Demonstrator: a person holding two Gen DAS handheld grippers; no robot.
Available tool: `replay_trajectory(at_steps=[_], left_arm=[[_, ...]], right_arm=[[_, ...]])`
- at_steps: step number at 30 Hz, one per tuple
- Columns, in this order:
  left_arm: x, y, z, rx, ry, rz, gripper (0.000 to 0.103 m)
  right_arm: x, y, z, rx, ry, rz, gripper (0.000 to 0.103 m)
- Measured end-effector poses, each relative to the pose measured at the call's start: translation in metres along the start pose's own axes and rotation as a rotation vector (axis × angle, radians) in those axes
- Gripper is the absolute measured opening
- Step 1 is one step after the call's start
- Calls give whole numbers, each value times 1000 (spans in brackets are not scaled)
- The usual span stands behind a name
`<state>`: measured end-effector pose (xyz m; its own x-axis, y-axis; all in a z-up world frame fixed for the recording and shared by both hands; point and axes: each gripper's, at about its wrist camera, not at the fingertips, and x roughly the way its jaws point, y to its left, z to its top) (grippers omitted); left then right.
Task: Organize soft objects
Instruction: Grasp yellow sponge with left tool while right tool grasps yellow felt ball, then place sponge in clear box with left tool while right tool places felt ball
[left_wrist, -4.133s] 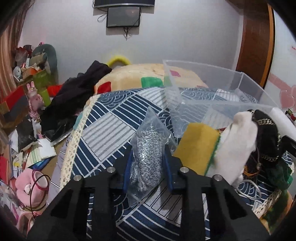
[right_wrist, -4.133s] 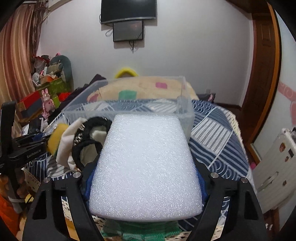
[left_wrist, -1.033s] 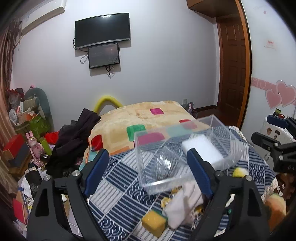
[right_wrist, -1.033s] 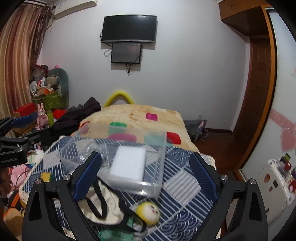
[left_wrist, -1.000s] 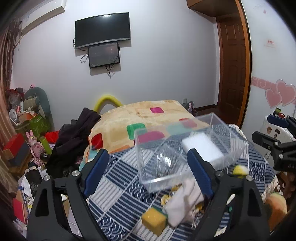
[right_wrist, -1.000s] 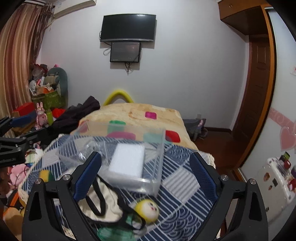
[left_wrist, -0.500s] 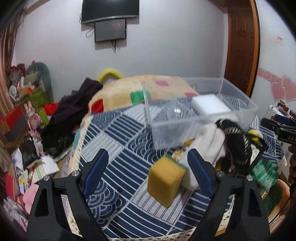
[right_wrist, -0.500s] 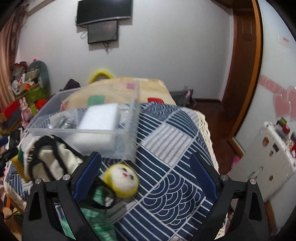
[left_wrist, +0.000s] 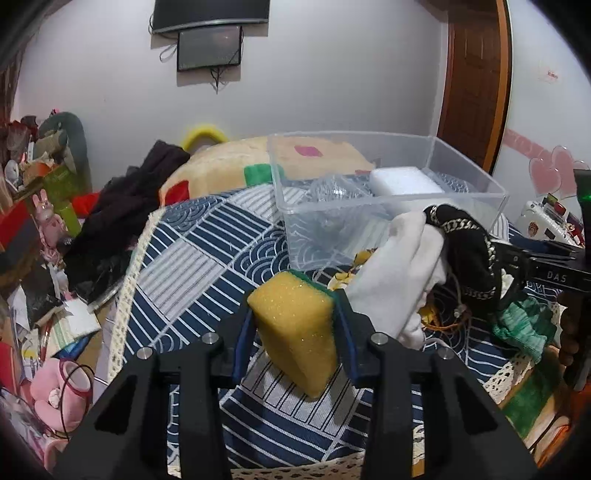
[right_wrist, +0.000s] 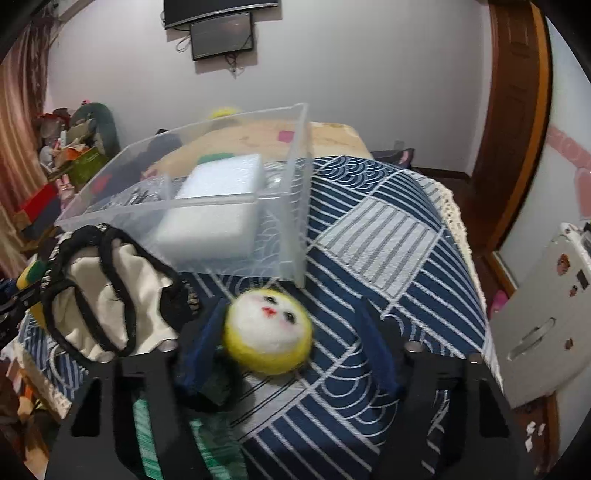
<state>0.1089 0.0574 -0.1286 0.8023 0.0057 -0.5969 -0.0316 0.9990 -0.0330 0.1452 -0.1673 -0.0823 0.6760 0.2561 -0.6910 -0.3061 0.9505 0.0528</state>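
My left gripper (left_wrist: 295, 321) is shut on a yellow sponge with a green back (left_wrist: 297, 325), just above the blue patterned bedspread (left_wrist: 192, 266). My right gripper (right_wrist: 291, 332) is open around a round yellow-and-white felt face toy (right_wrist: 267, 332); its left pad touches the toy and the right pad stands apart. The clear plastic bin (left_wrist: 469, 195) behind holds a white foam block (left_wrist: 404, 181) and a bagged metal scourer (left_wrist: 332, 192). The bin (right_wrist: 295, 206) and foam block (right_wrist: 218, 199) also show in the right wrist view.
A white cloth (left_wrist: 399, 273) and a black chain-trimmed bag (left_wrist: 472, 251) lie in front of the bin, beside green fabric (left_wrist: 524, 325). The bag (right_wrist: 107, 291) is left of the toy. Clutter covers the floor at left (left_wrist: 44, 258). A white case (right_wrist: 546, 321) stands at right.
Both grippers have come down to the bed. The left one closed from wide open onto the yellow sponge. The right one moved in around the felt toy and narrowed.
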Motion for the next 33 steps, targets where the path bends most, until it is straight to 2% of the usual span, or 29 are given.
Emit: replay_trajectory(at_steps=[2, 6, 8, 15, 18, 21, 23, 26, 30, 31, 32, 33], left_arm=[[-6, -1, 2, 6, -22, 7, 39], [-16, 1, 9, 2, -54, 14, 39], [-19, 2, 13, -4, -65, 14, 39], [-32, 9, 28, -28, -121, 20, 39], [-35, 10, 35, -37, -141, 18, 39], [-36, 9, 37, -34, -151, 18, 39], [-36, 9, 37, -32, -153, 16, 39], [-35, 8, 36, -29, -152, 16, 39], [-33, 8, 38, -30, -151, 14, 39], [-33, 8, 39, -31, -152, 14, 39], [-33, 8, 40, -33, -154, 13, 39], [-34, 8, 42, -35, -157, 12, 39]], right_arm=[[-1, 3, -1, -5, 7, 29, 41], [-6, 9, -3, -31, -4, 16, 37], [-11, 11, -4, -31, -17, 9, 31], [-27, 7, 7, -31, -77, -13, 30], [-21, 4, 8, -30, -64, -37, 32], [-10, 1, 6, -24, -24, -45, 37], [-4, 0, 2, -18, -6, -49, 49], [2, -1, -1, -12, 14, -49, 56], [4, -2, -3, -8, 21, -23, 53], [3, -2, -3, -10, 20, -15, 44], [3, -1, -2, -12, 20, -3, 39], [2, 0, -2, -17, 15, -9, 39]])
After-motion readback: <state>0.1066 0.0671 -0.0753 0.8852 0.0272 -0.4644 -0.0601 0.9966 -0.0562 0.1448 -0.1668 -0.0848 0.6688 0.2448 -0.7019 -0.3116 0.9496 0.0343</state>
